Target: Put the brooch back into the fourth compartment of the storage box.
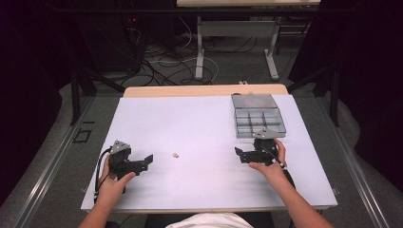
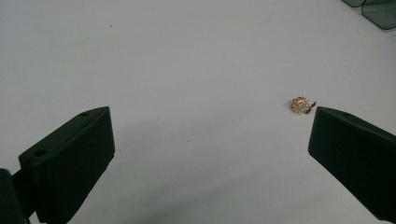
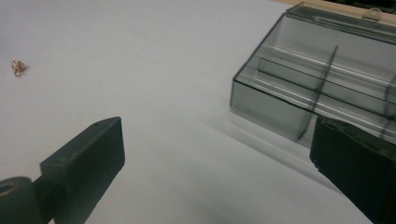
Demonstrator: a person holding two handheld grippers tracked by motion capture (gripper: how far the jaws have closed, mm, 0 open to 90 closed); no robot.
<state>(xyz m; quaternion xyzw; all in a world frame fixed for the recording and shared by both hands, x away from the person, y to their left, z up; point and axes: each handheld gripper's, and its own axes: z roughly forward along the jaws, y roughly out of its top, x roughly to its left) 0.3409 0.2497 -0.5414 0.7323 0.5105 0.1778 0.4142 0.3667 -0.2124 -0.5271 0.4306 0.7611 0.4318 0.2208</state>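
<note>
On the left, the left gripper sits low over the white sheet, held in the person's left hand, its jaws spread wide with nothing between them, and it points inward toward the middle of the table. That aim makes sense: just ahead of it lies the small gold ornament, a tiny flower-shaped piece with a pale sparkle, alone on the sheet between the two tools. In the left gripper view the ornament lies just off the tip of the farther jaw, not yet between the pair, so the tool looks lined up for an approach rather than a pinch. Moving right, the right gripper also points inward, jaws fully apart and empty, resting close in front of the smoky clear compartment box, whose lid stands open at the back; its dividers look empty from here. That hand seems parked beside the box, likely where the ornament is meant to go. The sheet covers a pale wooden table; beyond it the room is dark, with cables strewn across the floor and the legs of another desk behind.
</note>
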